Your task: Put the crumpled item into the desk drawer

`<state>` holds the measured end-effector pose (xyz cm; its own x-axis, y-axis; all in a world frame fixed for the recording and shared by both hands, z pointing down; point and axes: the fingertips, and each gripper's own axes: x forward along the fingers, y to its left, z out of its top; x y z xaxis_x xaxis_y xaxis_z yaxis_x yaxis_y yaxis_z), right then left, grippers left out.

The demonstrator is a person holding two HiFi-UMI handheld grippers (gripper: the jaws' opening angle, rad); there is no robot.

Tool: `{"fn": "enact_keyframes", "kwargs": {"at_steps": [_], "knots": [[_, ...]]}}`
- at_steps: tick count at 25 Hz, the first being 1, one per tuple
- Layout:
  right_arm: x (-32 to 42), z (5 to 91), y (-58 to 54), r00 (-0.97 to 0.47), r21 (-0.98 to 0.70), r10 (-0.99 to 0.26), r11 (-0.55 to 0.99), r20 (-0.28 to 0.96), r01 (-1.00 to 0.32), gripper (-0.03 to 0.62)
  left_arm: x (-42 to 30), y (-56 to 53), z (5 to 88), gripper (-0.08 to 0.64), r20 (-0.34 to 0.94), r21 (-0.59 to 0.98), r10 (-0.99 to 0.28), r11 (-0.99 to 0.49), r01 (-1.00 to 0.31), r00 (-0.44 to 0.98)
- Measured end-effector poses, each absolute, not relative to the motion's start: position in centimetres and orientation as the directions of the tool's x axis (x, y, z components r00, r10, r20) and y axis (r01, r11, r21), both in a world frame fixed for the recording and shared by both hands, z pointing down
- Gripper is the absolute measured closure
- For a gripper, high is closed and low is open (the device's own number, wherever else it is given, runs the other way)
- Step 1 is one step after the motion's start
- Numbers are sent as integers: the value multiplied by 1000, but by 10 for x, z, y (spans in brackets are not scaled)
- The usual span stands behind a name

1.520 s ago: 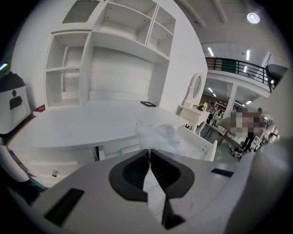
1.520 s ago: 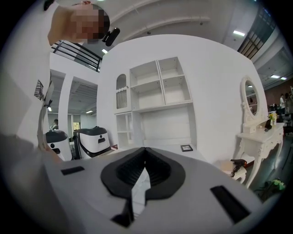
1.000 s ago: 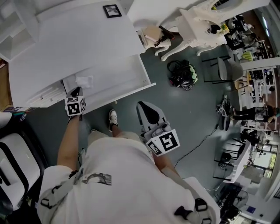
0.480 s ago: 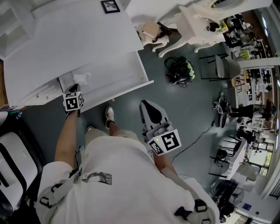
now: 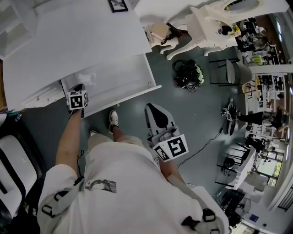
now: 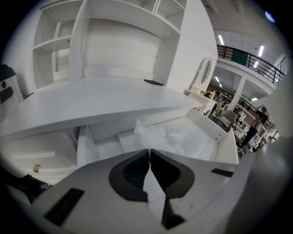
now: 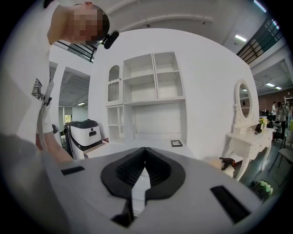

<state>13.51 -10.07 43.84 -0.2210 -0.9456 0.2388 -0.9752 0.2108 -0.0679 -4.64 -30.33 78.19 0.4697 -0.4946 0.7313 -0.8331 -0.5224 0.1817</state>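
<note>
The crumpled item (image 5: 87, 78), a wad of thin whitish plastic, lies inside the open desk drawer (image 5: 137, 93) near its left end. In the left gripper view the wad (image 6: 158, 134) rests on the drawer floor just beyond my jaws. My left gripper (image 5: 79, 87) hovers at the drawer's front left corner, shut with nothing between its jaws (image 6: 149, 151). My right gripper (image 5: 150, 109) is held over the floor, well right of the drawer. It is also shut and empty (image 7: 144, 148).
The white desk top (image 5: 73, 41) overhangs the drawer and carries a small black picture frame (image 5: 118, 5). A black bag with green parts (image 5: 187, 75) lies on the floor. A white dressing table (image 5: 215, 23) stands at the back right. A black-and-white machine (image 5: 11, 169) is at the left.
The left gripper has edged a little closer to the wad at the drawer's left end. The wad lies still and both grippers stay shut.
</note>
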Motion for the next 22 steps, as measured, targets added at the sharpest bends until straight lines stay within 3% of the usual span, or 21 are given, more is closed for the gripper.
{"fn": "enact_keyframes", "kwargs": {"at_steps": [22], "knots": [[155, 451, -110, -196, -70, -938, 183, 287, -981, 581, -35, -322, 822, 535, 801, 167, -421, -528, -833, 427]]}}
